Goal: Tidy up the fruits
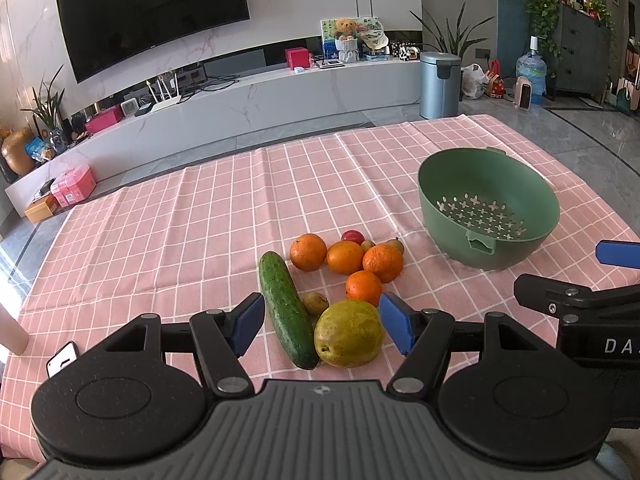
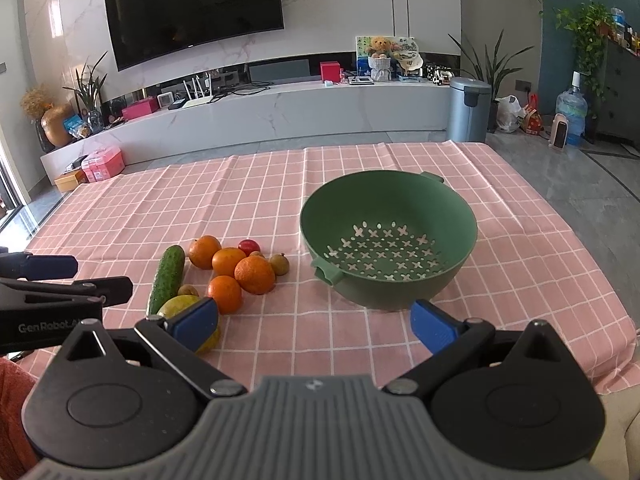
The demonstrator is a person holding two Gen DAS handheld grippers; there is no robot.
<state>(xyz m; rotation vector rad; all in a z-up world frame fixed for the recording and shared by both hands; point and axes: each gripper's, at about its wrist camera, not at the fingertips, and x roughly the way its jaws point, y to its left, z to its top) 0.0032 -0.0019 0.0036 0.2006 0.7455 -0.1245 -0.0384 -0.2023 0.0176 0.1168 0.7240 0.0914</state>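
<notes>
A pile of fruit lies on the pink checked cloth: several oranges, a cucumber, a large yellow-green pear, small brown-green fruits and a red one. An empty green colander stands to the right. My left gripper is open, its blue pads either side of the pear and cucumber, just above them. My right gripper is open and empty, in front of the colander, with the fruit pile to its left.
The table's right edge and far edge drop to a grey floor. A phone lies at the near left. A TV wall, a low cabinet and a metal bin stand beyond the table. The other gripper shows at each view's side.
</notes>
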